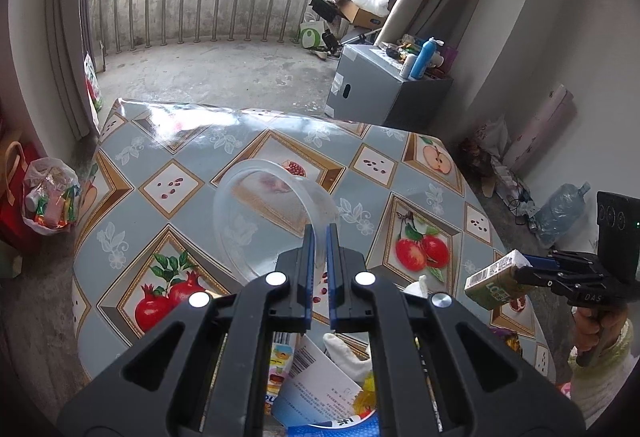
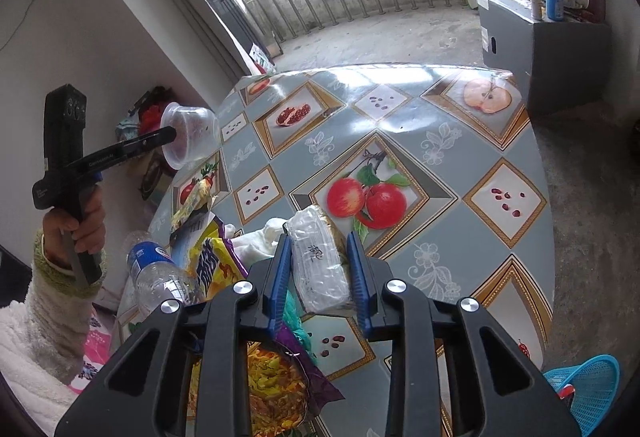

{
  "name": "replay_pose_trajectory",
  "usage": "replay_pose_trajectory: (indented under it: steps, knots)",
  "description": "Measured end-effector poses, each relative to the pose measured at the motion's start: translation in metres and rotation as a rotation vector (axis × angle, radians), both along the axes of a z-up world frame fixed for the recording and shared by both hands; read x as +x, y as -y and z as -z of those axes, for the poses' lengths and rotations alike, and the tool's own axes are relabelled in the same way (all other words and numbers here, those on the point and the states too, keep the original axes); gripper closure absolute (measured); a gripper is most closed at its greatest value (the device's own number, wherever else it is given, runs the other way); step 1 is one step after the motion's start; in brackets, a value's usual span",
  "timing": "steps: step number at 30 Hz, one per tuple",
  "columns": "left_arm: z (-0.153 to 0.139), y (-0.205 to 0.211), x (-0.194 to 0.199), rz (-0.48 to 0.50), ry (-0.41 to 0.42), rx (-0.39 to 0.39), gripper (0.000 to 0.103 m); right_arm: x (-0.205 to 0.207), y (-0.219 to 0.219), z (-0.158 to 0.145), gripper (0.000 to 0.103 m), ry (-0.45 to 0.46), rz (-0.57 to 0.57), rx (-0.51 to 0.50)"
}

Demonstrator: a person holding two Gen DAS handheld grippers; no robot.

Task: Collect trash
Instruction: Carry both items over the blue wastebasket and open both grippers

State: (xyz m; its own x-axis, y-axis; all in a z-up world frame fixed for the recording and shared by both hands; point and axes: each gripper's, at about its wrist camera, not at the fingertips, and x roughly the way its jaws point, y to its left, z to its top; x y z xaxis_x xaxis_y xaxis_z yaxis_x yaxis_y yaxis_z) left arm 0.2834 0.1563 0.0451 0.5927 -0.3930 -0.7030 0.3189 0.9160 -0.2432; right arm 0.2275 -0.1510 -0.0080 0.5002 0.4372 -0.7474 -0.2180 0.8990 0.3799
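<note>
Midway, judging by pile. Left gripper [image 1: 319,237] clamped on cup [image 1: 272,213] rim, frame centre. Right gripper [image 2: 320,269] gripping carton [image 2: 320,265], lower centre. Bottle [image 2: 160,273], wrappers [image 2: 216,261], tissue [image 2: 256,237] left on table [image 2: 500,237], lower left. Basket [image 2: 592,389] lower right.

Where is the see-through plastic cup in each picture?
Left wrist view: the clear plastic cup sits centre, its rim pinched in the left gripper, above the table.
Right wrist view: same cup at far left, held up on the left gripper's tip.
Shared landmark: the two red apples on the tablecloth.
</note>
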Motion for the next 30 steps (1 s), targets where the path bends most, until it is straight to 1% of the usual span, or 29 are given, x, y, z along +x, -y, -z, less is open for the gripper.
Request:
replay_pose_trajectory:
  steps: [8,12,16,20,24,27,30]
  knots:
    - [-0.03,0.025,-0.043,0.071,0.058,-0.018,0.099,-0.029,0.035,-0.02,0.076,0.035,0.102,0.053]
    - [-0.041,0.049,-0.069,0.13,0.082,-0.028,0.099,-0.051,0.054,-0.028,0.076,0.051,0.152,0.065]
    - [-0.044,0.082,-0.093,0.216,0.074,-0.056,0.099,-0.08,0.077,-0.038,0.076,0.078,0.213,0.077]
    - [-0.041,0.126,-0.113,0.3,0.053,-0.099,0.099,-0.116,0.109,-0.044,0.076,0.104,0.303,0.086]
    - [-0.032,0.182,-0.127,0.411,-0.008,-0.155,0.099,-0.158,0.15,-0.044,0.076,0.12,0.426,0.097]
    - [-0.025,0.226,-0.139,0.502,-0.033,-0.161,0.099,-0.189,0.184,-0.039,0.076,0.12,0.532,0.099]
    - [-0.015,0.279,-0.151,0.598,-0.076,-0.149,0.099,-0.218,0.216,-0.032,0.076,0.117,0.643,0.095]
